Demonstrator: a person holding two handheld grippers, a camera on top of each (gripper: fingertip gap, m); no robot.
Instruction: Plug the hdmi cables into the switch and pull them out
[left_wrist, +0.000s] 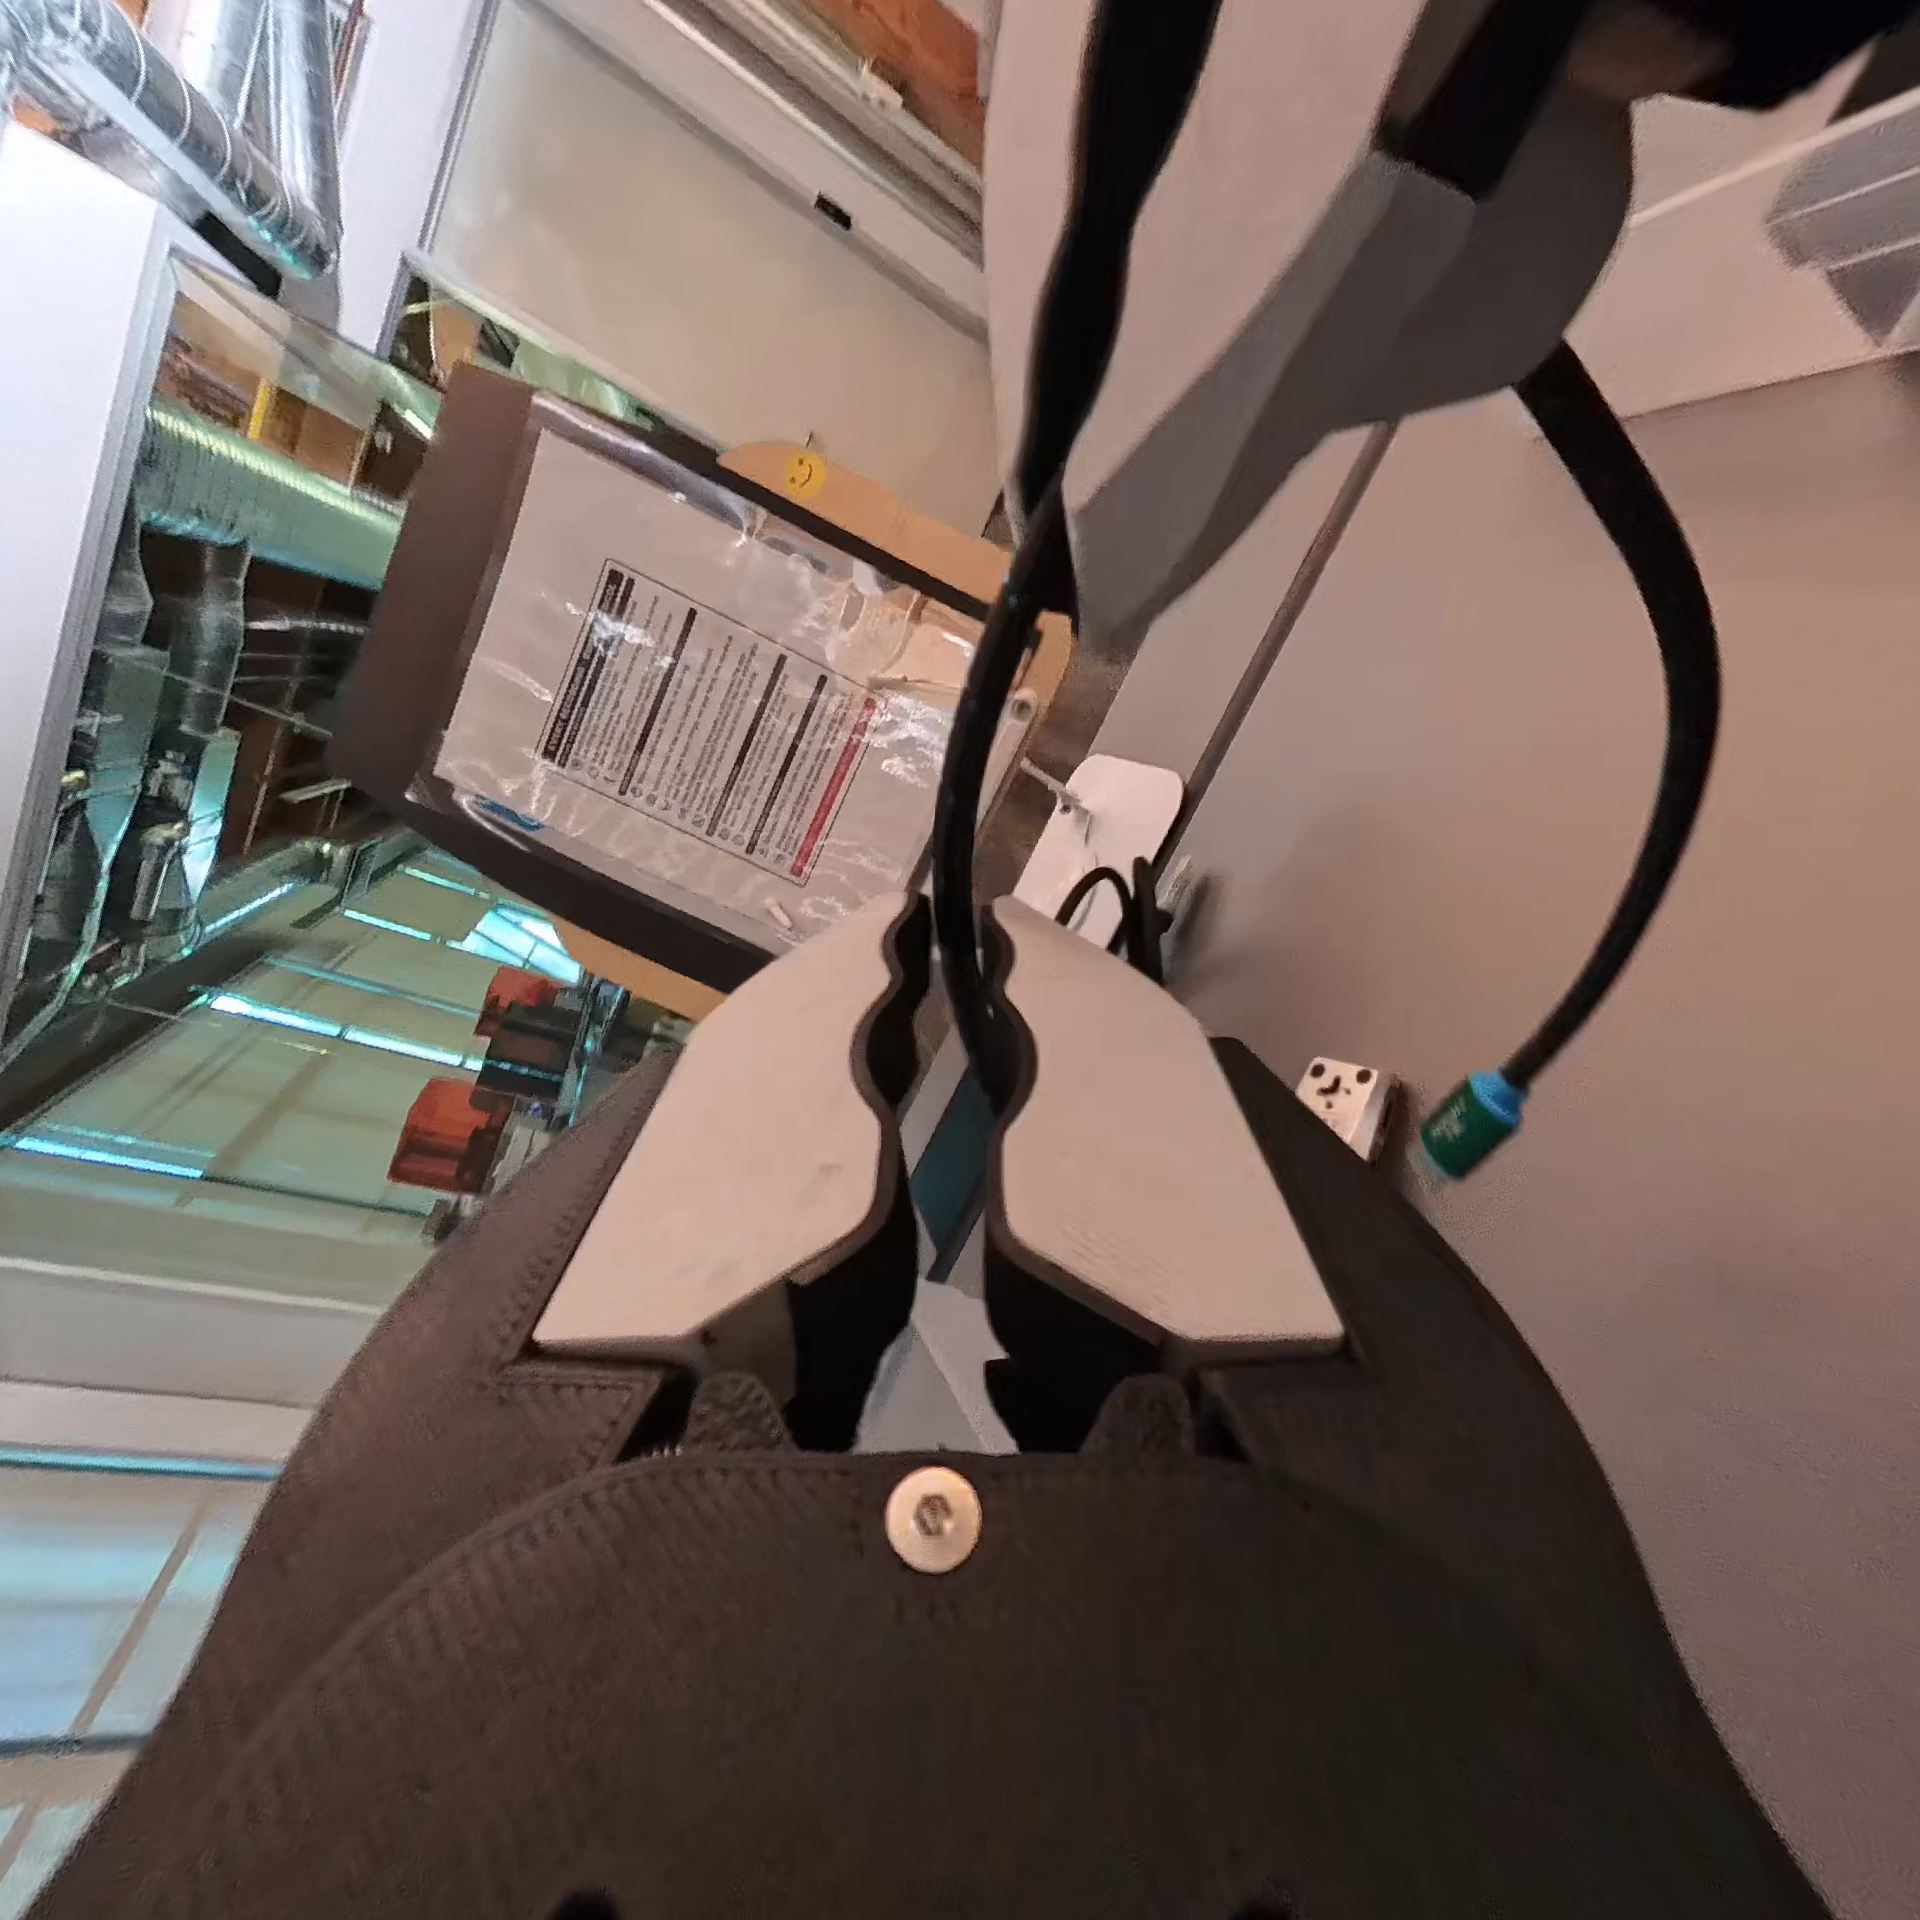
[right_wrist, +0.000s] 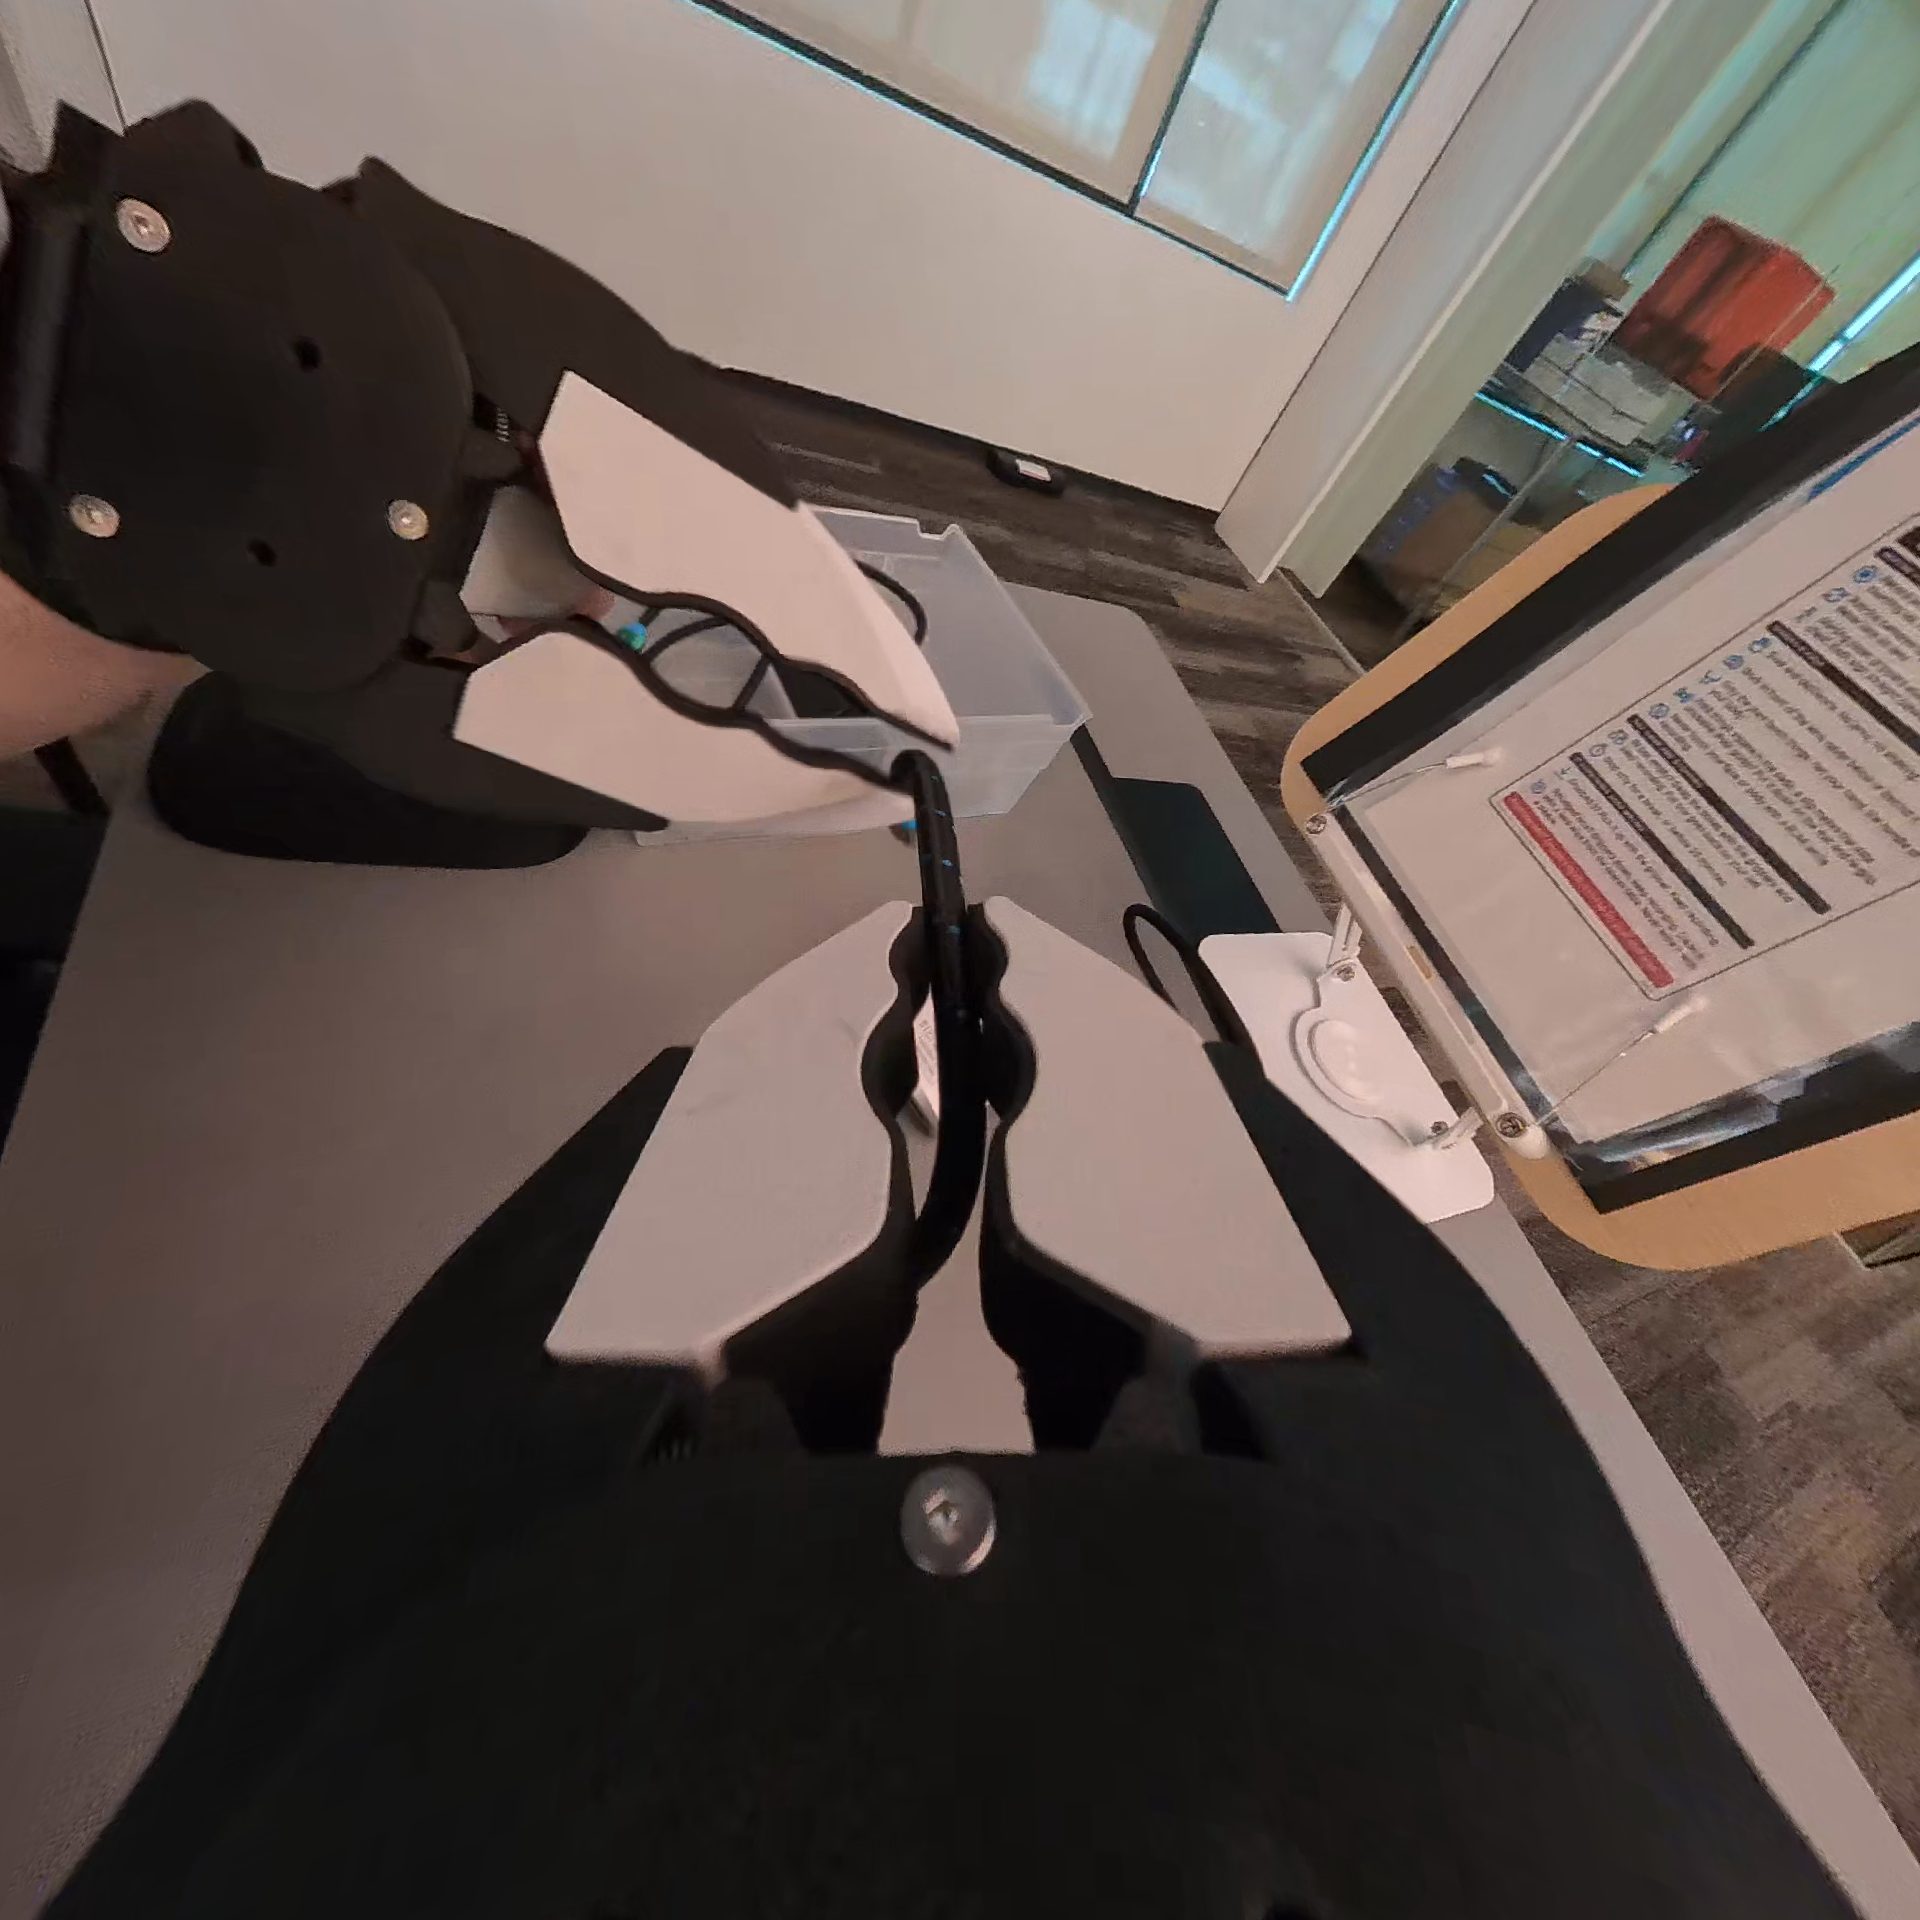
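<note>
Both hand-held grippers (left_wrist: 954, 935) (right_wrist: 948, 925) pinch cable (right_wrist: 940, 862) — table (right_wrist: 312, 1039) edge near.

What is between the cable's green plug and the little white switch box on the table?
Nothing visible. In the left wrist view the green plug hangs free beside the white switch box, with only bare grey table between them. Both hand-held grippers clamp the black cable farther up.
</note>
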